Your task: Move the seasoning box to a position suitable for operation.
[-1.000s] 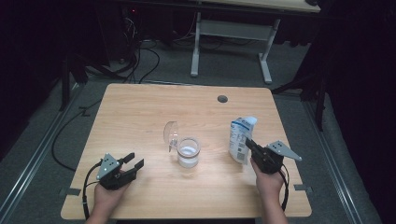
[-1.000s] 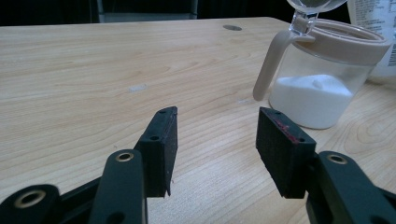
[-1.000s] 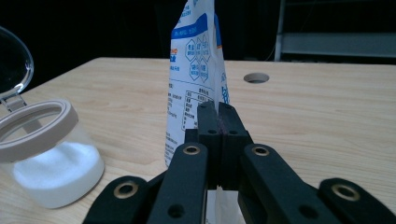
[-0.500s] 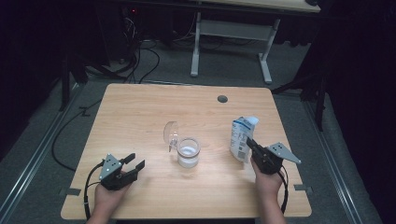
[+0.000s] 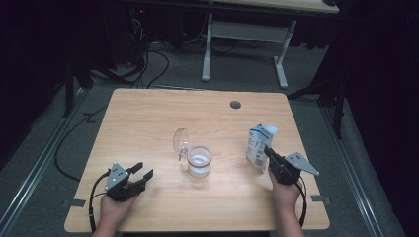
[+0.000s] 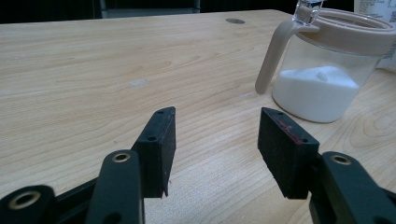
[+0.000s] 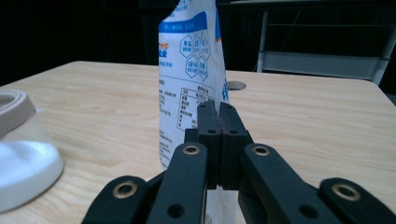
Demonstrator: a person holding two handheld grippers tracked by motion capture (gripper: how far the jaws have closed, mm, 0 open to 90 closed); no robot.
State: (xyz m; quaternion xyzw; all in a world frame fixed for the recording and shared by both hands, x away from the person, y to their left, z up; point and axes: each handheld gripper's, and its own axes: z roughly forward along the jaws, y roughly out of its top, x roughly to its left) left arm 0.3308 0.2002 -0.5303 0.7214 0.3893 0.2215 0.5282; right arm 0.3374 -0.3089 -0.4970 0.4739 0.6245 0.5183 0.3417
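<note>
My right hand-held gripper (image 7: 218,109) has its jaws pressed flat together on a thin edge of the white-and-blue pouch (image 7: 191,70), pinching the back seam low on the bag. The pouch (image 5: 259,145) stands upright on the counter (image 5: 148,123), right of centre, with its top corner folded over.

My left hand-held gripper (image 6: 215,140) is open and empty, jaws well apart, resting near the front left of the counter and pointing toward the jar (image 6: 329,70). The jar (image 5: 199,160) sits near the centre, its clear lid (image 5: 181,140) flipped up, with white powder filling its lower part. Jar and pouch are near each other but apart.

Step in hand, as I judge it: the pouch is gripped, ready for a pour into the open jar.

Next move calls for:
- lifting the pouch clear of the counter without the thin seam slipping;
- bringing its top over the jar mouth;
- steadying the jar, probably by its handle (image 6: 273,56), with the left hand-held gripper.
</note>
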